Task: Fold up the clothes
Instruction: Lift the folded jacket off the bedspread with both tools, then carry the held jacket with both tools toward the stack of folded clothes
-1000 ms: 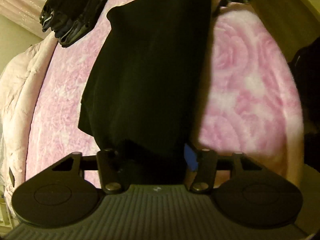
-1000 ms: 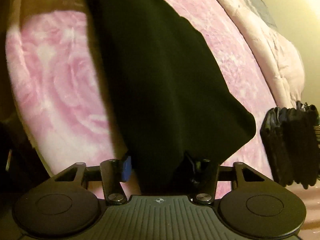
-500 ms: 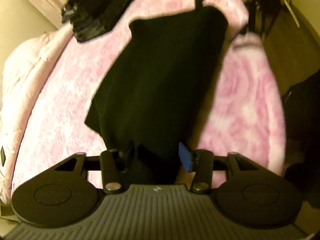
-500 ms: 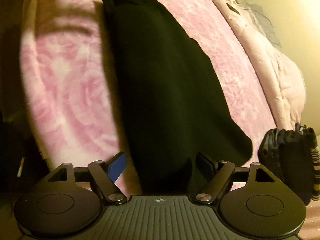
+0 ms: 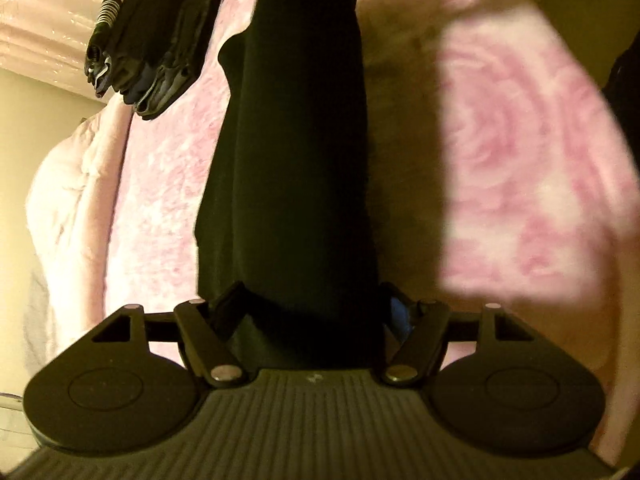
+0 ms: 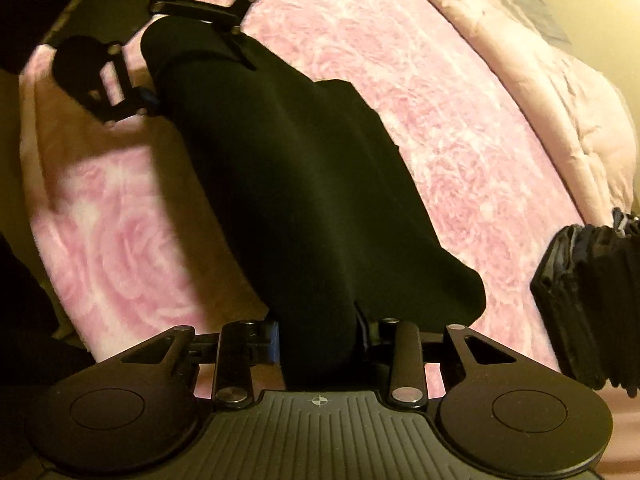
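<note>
A black garment (image 5: 296, 168) stretches between my two grippers above a pink rose-pattern blanket (image 5: 520, 168). My left gripper (image 5: 316, 308) has its fingers spread wide around one end of the cloth, which passes between them. My right gripper (image 6: 320, 332) is shut on the other end of the garment (image 6: 304, 184). In the right wrist view the left gripper (image 6: 180, 52) shows at the far end of the cloth, over the blanket (image 6: 420, 92).
A stack of folded dark clothes (image 5: 148, 40) lies on the blanket at the far left, also at the right edge of the right wrist view (image 6: 592, 304). A pale pink quilt (image 5: 72, 200) lies beside the blanket. The bed edge and dark floor are beyond.
The garment has gone from a broad hanging sheet to a narrower strip. My left gripper's fingers have spread wider. The right gripper, which opened half a second ago, has closed on the cloth again.
</note>
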### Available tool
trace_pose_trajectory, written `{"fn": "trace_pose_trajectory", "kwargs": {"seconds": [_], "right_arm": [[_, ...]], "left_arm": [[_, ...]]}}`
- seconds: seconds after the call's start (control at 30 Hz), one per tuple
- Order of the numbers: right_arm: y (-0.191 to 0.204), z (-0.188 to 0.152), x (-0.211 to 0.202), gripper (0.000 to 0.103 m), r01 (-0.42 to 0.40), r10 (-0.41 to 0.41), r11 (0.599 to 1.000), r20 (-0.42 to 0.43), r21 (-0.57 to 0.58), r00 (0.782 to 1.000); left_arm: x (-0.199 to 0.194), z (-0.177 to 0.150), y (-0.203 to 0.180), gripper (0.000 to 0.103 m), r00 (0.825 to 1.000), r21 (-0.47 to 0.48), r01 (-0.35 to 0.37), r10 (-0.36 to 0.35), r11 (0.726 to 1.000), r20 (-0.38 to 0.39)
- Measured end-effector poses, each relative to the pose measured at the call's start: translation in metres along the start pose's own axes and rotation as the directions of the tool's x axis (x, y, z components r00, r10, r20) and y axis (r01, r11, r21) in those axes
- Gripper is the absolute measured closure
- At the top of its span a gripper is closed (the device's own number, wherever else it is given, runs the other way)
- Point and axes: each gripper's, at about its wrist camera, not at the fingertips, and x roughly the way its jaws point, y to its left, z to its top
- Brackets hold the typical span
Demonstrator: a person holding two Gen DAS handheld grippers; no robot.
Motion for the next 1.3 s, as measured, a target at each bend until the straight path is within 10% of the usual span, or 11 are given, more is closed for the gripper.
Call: {"fn": "trace_pose_trajectory", "kwargs": {"seconds": [0.3, 0.43, 0.7, 0.77, 0.87, 1.3], "right_arm": [[0.008, -0.014, 0.010, 0.058, 0.010, -0.010, 1.000, -0.002, 0.004, 1.000], [0.026, -0.017, 0.008, 0.019, 0.062, -0.062, 0.998, 0.017, -0.012, 0.998], [0.048, -0.029, 0.042, 0.021, 0.131, -0.141, 0.981, -0.065, -0.143, 0.988], [0.041, -0.035, 0.047, 0.057, 0.132, -0.147, 0.982, -0.107, -0.138, 0.983], [0.031, -0.032, 0.040, 0.065, 0.100, -0.115, 0.989, -0.138, -0.113, 0.984], [-0.012, 0.005, -0.066, 0.068, 0.101, -0.111, 0.991, -0.122, -0.084, 0.986]], "left_arm": [[0.009, -0.001, 0.019, 0.064, 0.996, -0.029, 0.084, -0.085, 0.996, -0.026], [0.006, -0.002, 0.042, 0.067, 0.987, -0.107, 0.156, -0.159, 0.982, -0.023], [0.005, -0.001, 0.067, 0.068, 0.971, -0.156, 0.238, -0.240, 0.959, 0.003], [0.004, 0.001, 0.067, 0.068, 0.970, -0.148, 0.241, -0.243, 0.959, 0.001], [0.002, 0.003, 0.068, 0.067, 0.969, -0.136, 0.246, -0.249, 0.960, -0.002], [-0.067, 0.005, 0.110, 0.068, 0.957, -0.147, 0.291, -0.287, 0.945, 0.045]]}}
